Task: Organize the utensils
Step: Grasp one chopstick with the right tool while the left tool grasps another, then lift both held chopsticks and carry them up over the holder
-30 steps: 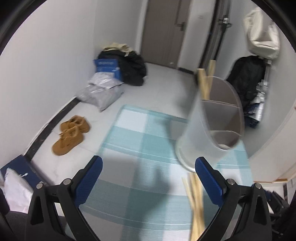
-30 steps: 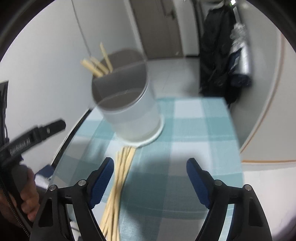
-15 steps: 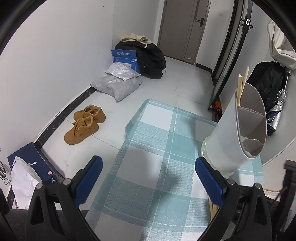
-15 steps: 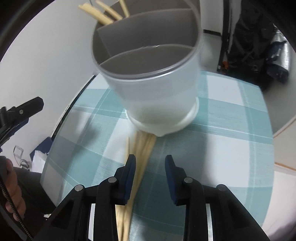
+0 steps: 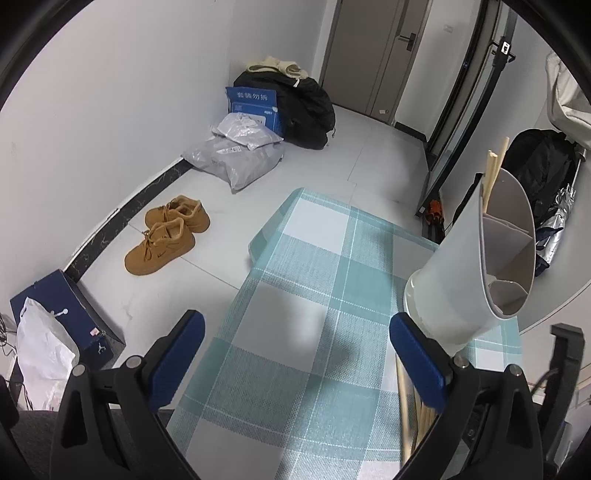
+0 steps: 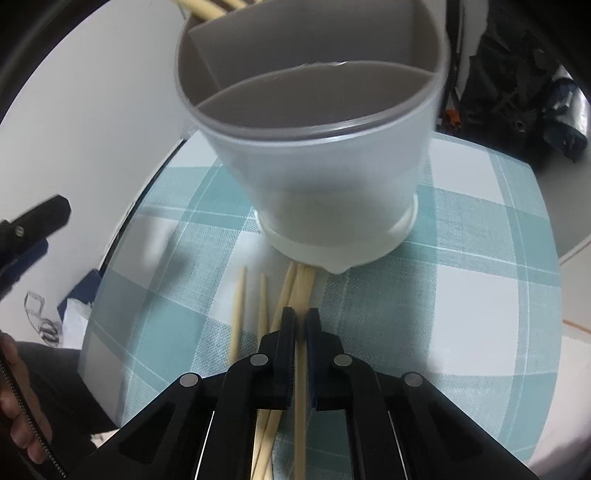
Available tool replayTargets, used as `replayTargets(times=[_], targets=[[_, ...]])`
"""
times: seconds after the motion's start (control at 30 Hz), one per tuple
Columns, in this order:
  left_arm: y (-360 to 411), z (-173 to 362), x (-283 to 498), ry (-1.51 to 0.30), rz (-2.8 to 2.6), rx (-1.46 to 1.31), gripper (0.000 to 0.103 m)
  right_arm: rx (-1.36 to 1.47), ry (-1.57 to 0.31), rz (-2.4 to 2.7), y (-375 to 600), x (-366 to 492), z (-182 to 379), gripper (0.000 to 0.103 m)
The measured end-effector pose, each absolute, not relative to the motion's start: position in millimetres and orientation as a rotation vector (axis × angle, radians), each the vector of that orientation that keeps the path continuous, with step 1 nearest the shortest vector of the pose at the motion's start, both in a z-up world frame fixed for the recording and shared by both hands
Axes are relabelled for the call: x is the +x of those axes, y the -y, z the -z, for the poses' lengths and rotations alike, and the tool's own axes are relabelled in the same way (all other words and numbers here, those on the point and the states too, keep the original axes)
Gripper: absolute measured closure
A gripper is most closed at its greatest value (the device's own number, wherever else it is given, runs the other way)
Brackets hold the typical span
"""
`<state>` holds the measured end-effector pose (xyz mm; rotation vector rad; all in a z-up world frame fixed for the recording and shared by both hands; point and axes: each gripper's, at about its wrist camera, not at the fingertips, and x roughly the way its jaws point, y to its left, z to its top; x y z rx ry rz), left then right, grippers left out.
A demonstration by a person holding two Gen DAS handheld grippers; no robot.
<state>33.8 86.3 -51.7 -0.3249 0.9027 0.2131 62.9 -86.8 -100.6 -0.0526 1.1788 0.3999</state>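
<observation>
A white utensil holder with divided compartments stands on the checked cloth, and a few chopsticks stick out of its far compartment. Several loose wooden chopsticks lie on the cloth just in front of its base. My right gripper points down over them, its jaws closing on one chopstick held between the pads. My left gripper stands open above bare cloth with nothing between its fingers. The holder and loose chopsticks lie to its right.
The teal checked tablecloth covers a round table whose edge falls off to the left. On the floor below are brown shoes, grey parcel bags and a blue box. A hand shows at lower left in the right wrist view.
My right gripper came down toward the loose chopsticks and its jaws went from wide open to closed on one. In the left wrist view the holder slid rightward.
</observation>
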Motion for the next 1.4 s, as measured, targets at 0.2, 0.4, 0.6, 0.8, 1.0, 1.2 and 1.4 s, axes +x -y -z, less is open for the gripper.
replayTargets(times=[0.2, 0.4, 0.6, 0.8, 1.0, 1.2, 1.4], targets=[[-84, 56, 35, -0.929, -0.203, -0.330, 0.004, 0.074, -1.154, -0.394, 116, 57, 90, 0.098], [-79, 70, 39, -1.013, -0.154, -0.334, 0.004, 0.299, -1.139, -0.395, 157, 58, 84, 0.098], [-67, 93, 45, -1.140, -0.078, -0.357, 0.005, 0.535, -1.125, -0.389, 189, 64, 93, 0.098], [-46, 106, 47, -1.236, -0.022, -0.289, 0.011, 0.666, -1.064, -0.365, 213, 62, 90, 0.098], [-32, 106, 56, -1.245, -0.040, -0.194, 0.020, 0.687, -0.971, -0.333, 228, 61, 77, 0.098], [-25, 107, 66, -1.230, -0.117, -0.132, 0.027, 0.642, -0.880, -0.286, 226, 55, 69, 0.098], [-19, 105, 67, -1.207, -0.135, -0.132, 0.071, 0.663, -0.850, -0.272, 232, 52, 66, 0.098]])
